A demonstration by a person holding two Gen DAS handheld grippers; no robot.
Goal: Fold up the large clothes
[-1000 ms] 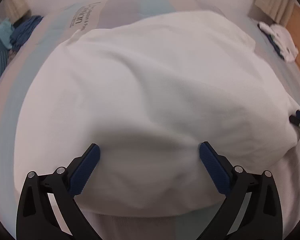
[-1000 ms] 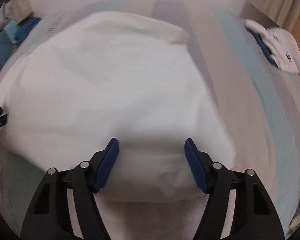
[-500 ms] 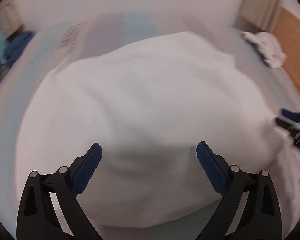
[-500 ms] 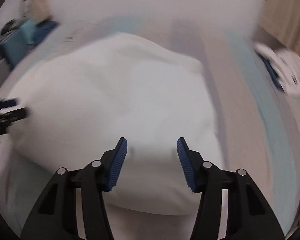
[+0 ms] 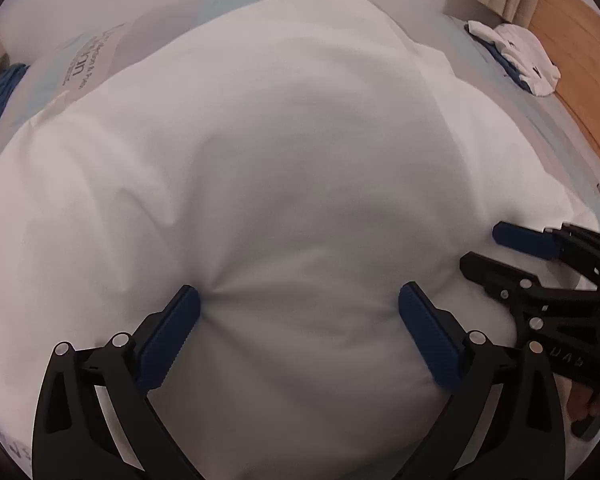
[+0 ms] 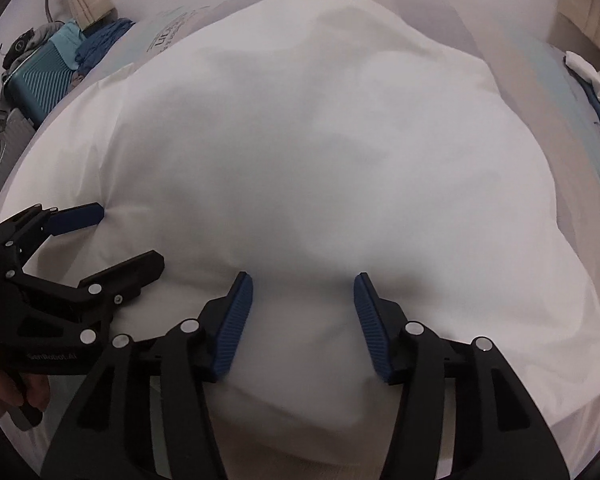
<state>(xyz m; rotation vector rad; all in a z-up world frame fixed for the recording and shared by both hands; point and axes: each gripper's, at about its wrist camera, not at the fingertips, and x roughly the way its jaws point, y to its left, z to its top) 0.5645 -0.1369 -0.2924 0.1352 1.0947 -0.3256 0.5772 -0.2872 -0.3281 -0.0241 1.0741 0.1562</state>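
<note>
A large white garment [image 5: 284, 168] lies spread and puffed up on the bed; it also fills the right wrist view [image 6: 324, 152]. My left gripper [image 5: 300, 308] is open, its blue pads pressing into the near edge of the cloth. My right gripper [image 6: 304, 292] is open too, jaws narrower, with a bulge of cloth between the pads. The right gripper shows at the right in the left wrist view [image 5: 540, 264]. The left gripper shows at the left in the right wrist view [image 6: 72, 248]. The two grippers sit close side by side.
A pale blue bed sheet with printed lettering [image 5: 84, 64] lies under the garment. Folded white and blue clothes [image 5: 516, 56] sit at the far right. A teal suitcase [image 6: 36, 80] and blue clothes [image 6: 100, 40] stand at the far left. A wooden wall panel [image 5: 572, 64] is on the right.
Both grippers have moved forward onto the near edge of the garment and come closer together. The right gripper's jaws have narrowed around a bulge of cloth.
</note>
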